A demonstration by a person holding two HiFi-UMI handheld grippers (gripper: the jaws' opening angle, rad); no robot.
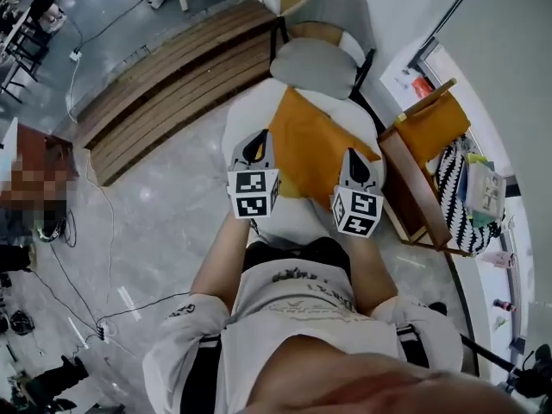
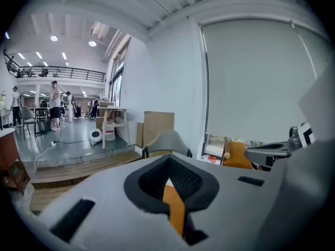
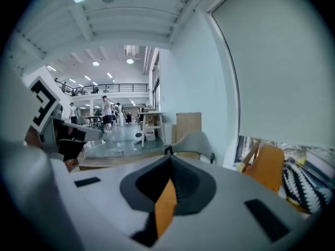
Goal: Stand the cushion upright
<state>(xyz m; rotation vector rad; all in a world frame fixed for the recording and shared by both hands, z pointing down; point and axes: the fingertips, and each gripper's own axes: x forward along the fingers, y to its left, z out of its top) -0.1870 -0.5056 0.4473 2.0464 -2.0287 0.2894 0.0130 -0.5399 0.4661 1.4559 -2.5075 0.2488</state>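
Note:
In the head view an orange cushion (image 1: 317,149) hangs between my two grippers above a white seat (image 1: 246,115). At the cushion's left edge my left gripper (image 1: 257,142) is shut on the fabric, and at its right edge my right gripper (image 1: 357,160) is shut on it too. A strip of orange cushion (image 2: 175,209) shows pinched between the closed jaws of the left gripper (image 2: 170,190) in the left gripper view. The right gripper view shows the same: orange cushion fabric (image 3: 164,209) clamped in the right gripper (image 3: 167,190). Both grippers point roughly level toward the wall.
Behind the white seat stands a grey chair (image 1: 323,54). A wooden chair with an orange cushion (image 1: 429,126) and a black-and-white patterned bag (image 1: 455,198) stand at the right. A low wooden platform (image 1: 164,93) lies at the left, and cables (image 1: 78,300) run over the floor.

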